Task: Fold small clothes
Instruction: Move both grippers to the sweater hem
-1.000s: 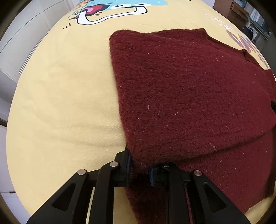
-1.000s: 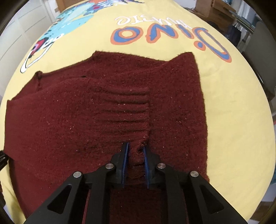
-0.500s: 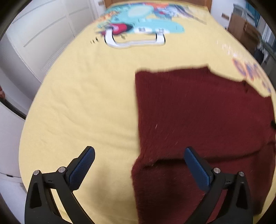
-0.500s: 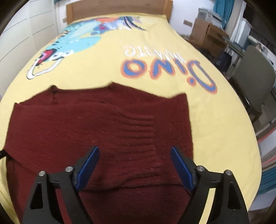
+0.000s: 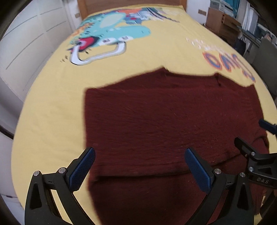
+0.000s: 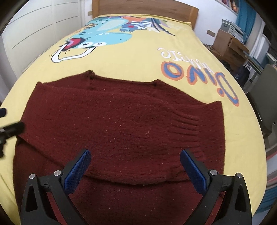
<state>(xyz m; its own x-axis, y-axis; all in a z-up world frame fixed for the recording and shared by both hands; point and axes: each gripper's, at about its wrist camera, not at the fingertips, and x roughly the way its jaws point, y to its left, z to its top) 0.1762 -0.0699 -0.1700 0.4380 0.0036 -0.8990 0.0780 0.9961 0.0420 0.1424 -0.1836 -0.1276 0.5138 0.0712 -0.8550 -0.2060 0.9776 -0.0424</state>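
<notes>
A yellow bedspread covers the bed. It carries a blue cartoon dinosaur print and orange-and-blue lettering. A wooden headboard stands at the far end. White panelled doors line the left side. Cardboard boxes and a grey chair stand at the right.

Soft, even indoor light is falling without glare, motion blur is smearing the left wrist view, and fisheye distortion is bending and darkening both frames' edges.
</notes>
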